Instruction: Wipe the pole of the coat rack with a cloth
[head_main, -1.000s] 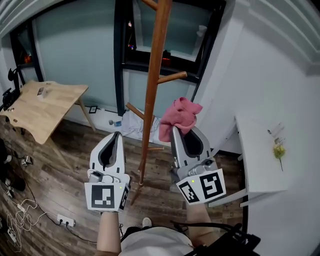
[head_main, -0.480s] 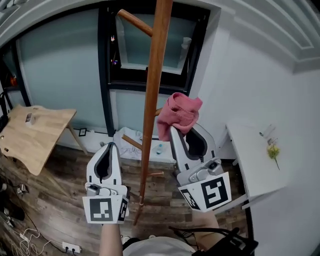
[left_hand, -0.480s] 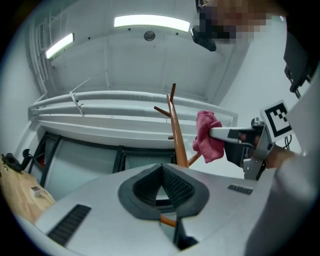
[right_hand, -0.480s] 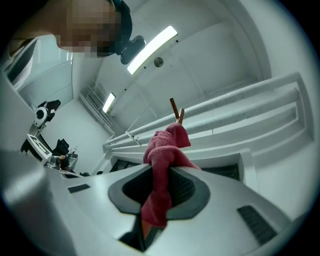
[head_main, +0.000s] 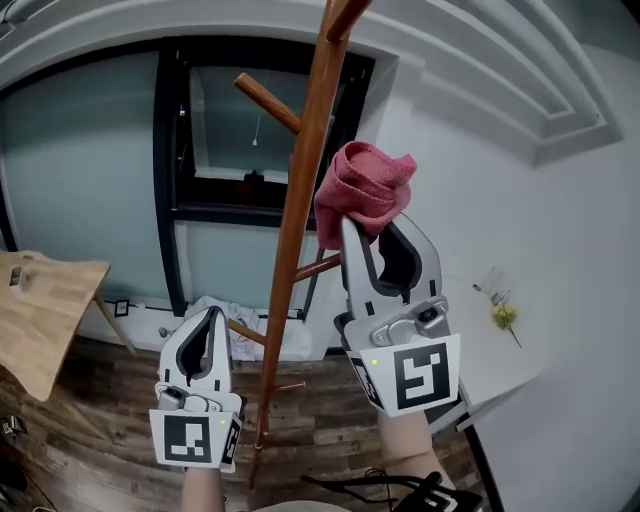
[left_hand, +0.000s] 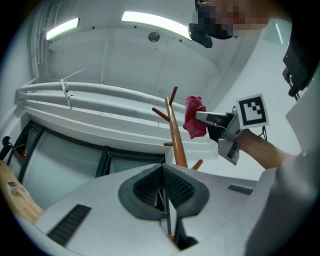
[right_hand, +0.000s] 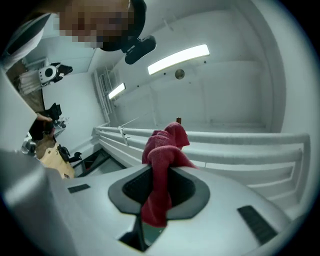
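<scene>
The brown wooden coat rack pole rises through the middle of the head view, with pegs branching off it. My right gripper is shut on a bunched red cloth, held just right of the pole's upper part; whether the cloth touches the wood I cannot tell. In the right gripper view the cloth hangs out between the jaws. My left gripper is shut with nothing in it, lower down and left of the pole. The left gripper view looks up at the pole and the cloth.
A dark-framed window is behind the rack. A wooden table stands at the left and a white table at the right with small items on it. A white wall is close on the right. Wood floor lies below.
The view has tilted upward. My right gripper has risen with the red cloth along the pole. The left gripper has stayed low beside the pole.
</scene>
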